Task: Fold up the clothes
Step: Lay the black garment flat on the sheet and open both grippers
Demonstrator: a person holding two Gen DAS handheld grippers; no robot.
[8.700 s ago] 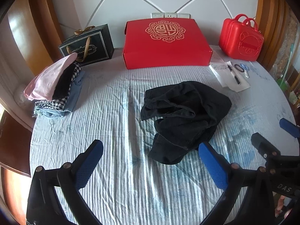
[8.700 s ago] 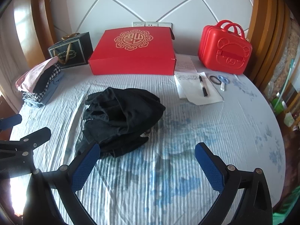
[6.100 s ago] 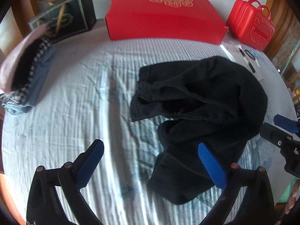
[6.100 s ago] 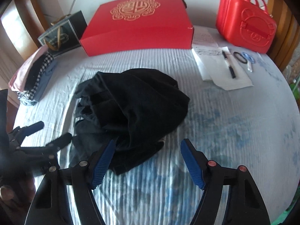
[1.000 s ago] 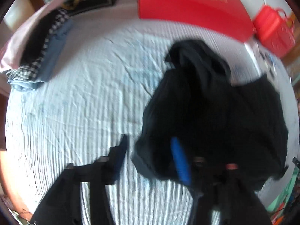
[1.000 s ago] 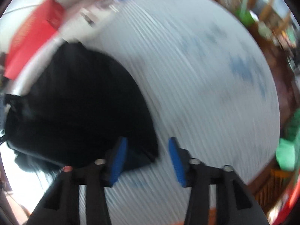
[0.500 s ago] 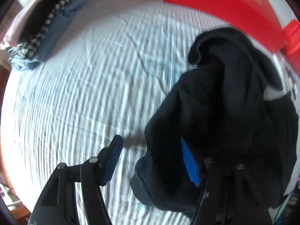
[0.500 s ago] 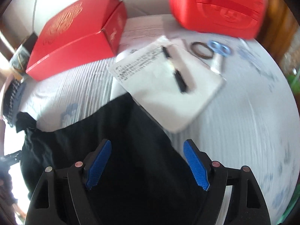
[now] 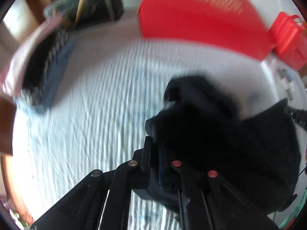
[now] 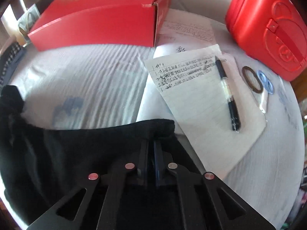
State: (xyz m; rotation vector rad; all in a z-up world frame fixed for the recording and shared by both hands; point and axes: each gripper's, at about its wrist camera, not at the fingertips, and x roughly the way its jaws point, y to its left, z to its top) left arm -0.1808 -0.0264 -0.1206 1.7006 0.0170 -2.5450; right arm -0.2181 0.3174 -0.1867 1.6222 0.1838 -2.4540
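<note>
the left wrist view is smeared by motion, so the folded clothes pile point(image 9: 44, 71) far left of the fingers and the dark gift bag point(image 9: 84, 5) beyond it are only rough shapes. the left gripper point(image 9: 154, 153) has its fingers pressed together on an edge of the black garment point(image 9: 220, 143), which spreads to their right over the striped bedsheet point(image 9: 86, 115). the right gripper point(image 10: 151, 149) is likewise clamped on the garment's upper hem, cloth hiding the fingertips. ahead of them lie the red box point(image 10: 99, 19), closed, and to the right the written paper point(image 10: 201, 95) with a pen point(image 10: 228, 94), and the red case point(image 10: 268, 25), cut off at the frame edge
</note>
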